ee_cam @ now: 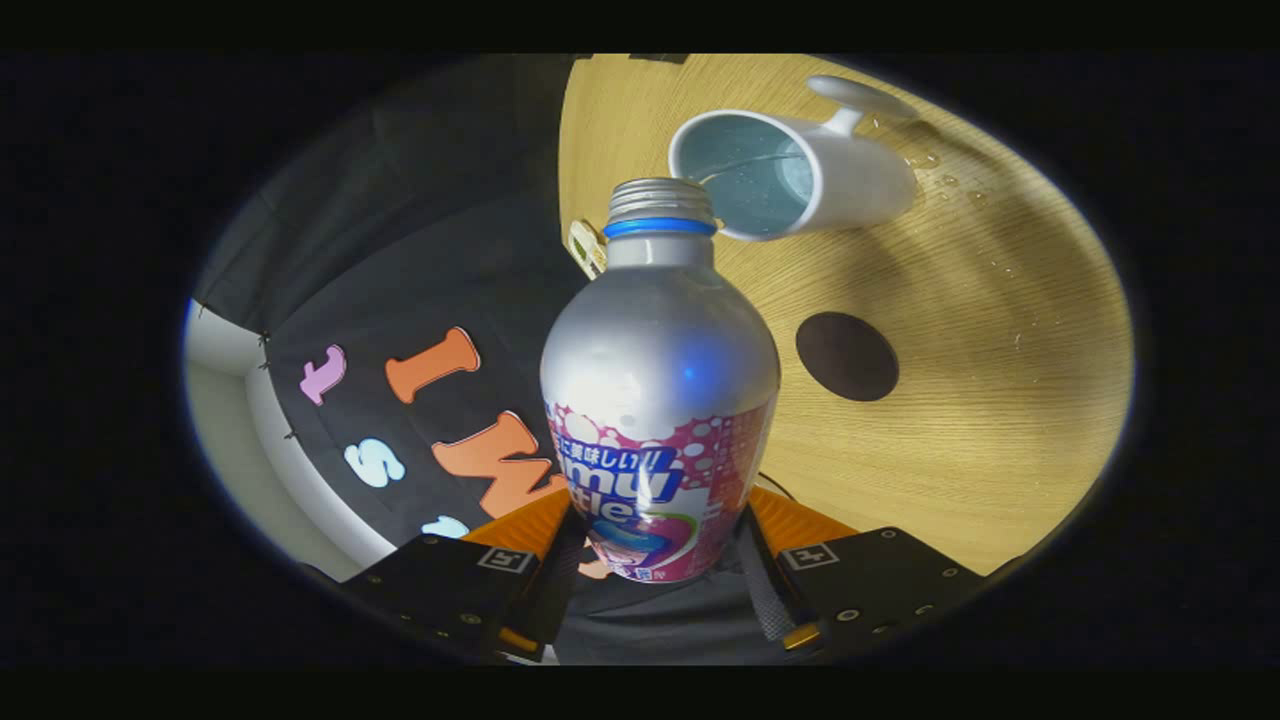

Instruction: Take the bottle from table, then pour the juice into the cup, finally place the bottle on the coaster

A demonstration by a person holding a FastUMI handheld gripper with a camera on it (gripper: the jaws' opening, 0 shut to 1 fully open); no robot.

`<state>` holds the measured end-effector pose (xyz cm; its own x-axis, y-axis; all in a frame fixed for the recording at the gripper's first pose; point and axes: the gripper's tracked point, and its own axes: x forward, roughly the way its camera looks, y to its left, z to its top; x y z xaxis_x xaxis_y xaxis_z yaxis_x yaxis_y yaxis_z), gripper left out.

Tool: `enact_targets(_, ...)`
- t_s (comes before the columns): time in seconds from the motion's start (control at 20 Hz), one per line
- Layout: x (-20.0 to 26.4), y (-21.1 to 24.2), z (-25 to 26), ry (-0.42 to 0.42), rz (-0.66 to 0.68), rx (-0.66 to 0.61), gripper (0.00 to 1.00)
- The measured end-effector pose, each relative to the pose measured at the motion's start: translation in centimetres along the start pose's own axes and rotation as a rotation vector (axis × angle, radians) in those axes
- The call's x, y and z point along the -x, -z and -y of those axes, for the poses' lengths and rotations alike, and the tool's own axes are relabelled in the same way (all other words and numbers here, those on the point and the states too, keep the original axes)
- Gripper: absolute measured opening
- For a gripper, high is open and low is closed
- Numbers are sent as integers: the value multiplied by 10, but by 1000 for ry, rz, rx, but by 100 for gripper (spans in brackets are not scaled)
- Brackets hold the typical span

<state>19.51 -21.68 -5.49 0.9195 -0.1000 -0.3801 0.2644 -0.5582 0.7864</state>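
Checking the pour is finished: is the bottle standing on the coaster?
No: the bottle is held between the gripper fingers, apart from the bare coaster.

The table (1000, 330) has a light wood-grain top. A white cup (800, 175) with a handle stands on it, with liquid showing inside. Near the cup lies a dark round coaster (847, 356), apart from it and bare. Small clear droplets (945, 180) dot the wood just beside the cup's handle side. A small pale object (587, 247) sits at the table's edge, too small to tell
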Motion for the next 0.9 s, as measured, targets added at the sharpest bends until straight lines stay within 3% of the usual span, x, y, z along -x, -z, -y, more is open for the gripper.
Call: enact_targets(0.9, -4, -1, -1, 37, -5, -111, 75)
